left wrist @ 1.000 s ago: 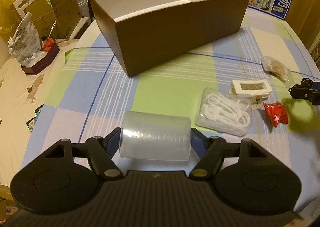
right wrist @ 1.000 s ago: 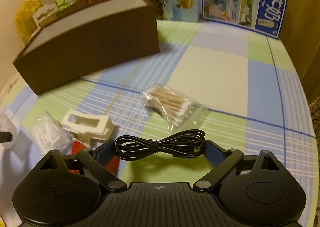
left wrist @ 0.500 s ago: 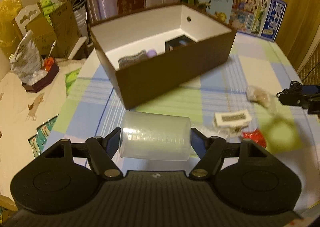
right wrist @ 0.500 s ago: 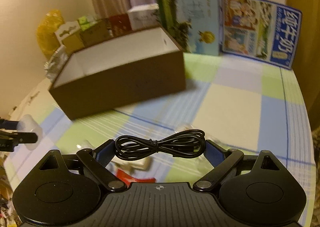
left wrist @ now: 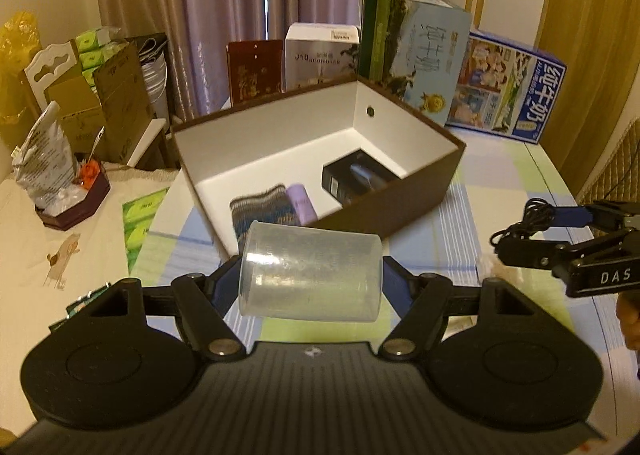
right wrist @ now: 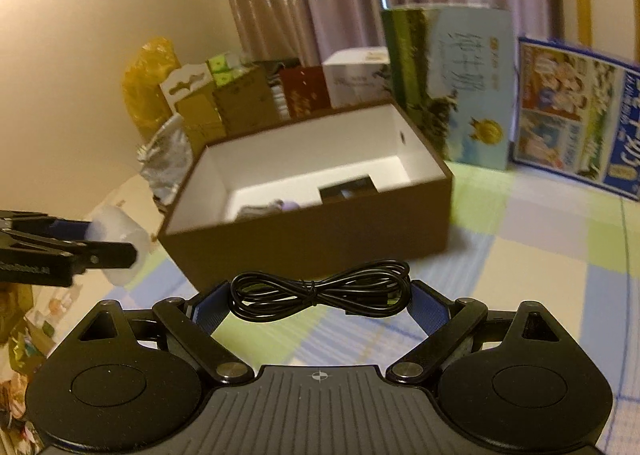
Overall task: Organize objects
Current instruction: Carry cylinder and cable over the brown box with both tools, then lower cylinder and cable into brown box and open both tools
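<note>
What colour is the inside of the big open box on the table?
White inside, with dark brown outer walls. The box shows best in the left wrist view.

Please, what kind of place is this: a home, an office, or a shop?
Probably a room in a home: a table with a checked tablecloth, long curtains behind it, and milk cartons and cardboard boxes stacked against the wall.
</note>
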Available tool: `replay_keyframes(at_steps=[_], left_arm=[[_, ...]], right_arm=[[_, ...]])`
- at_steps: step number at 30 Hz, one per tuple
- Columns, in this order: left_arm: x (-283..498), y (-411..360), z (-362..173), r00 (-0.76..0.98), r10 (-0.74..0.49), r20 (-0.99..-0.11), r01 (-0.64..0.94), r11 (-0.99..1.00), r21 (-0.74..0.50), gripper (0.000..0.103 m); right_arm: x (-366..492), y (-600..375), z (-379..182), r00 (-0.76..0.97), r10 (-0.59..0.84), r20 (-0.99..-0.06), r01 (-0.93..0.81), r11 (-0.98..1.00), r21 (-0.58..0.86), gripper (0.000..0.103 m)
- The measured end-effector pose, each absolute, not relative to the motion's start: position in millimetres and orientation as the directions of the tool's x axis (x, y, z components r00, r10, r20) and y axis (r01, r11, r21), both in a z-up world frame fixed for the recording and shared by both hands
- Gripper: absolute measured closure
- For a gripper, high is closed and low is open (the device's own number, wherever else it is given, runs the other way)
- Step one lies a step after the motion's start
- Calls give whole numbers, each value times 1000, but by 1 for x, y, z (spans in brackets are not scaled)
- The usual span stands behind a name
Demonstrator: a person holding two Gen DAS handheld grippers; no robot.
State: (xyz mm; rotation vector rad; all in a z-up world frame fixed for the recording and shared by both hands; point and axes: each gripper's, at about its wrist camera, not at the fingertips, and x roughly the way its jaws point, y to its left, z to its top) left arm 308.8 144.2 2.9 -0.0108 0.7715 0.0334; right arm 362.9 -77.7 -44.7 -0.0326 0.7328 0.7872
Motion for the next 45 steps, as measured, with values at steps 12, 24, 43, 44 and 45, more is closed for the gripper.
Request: replay_keyframes(at_steps=[12,24,43,44,45], left_arm=[[386,165,7,730,34,-683,-38,999,9,34],[465,195,-19,677,60,-733,-74,997,13,34],[562,221,-77,563,101,-820,-151,988,18,34],[565,223,-80,558,104,-824,-156,988,19,34],[568,223,-83,552,106,-827,-160,987,20,34]], right_arm=[[425,-15,-36,463,660,-592,-671,697,252,12],[488,27,-49,476,619,-625,-644,729,232,12],[562,70,-83,446,559,-699,-628,752,200,12],[564,71,-85,444,557,-702,-627,753,201,12],[566,72,-86,441,555,-705,-626,753,201,12]])
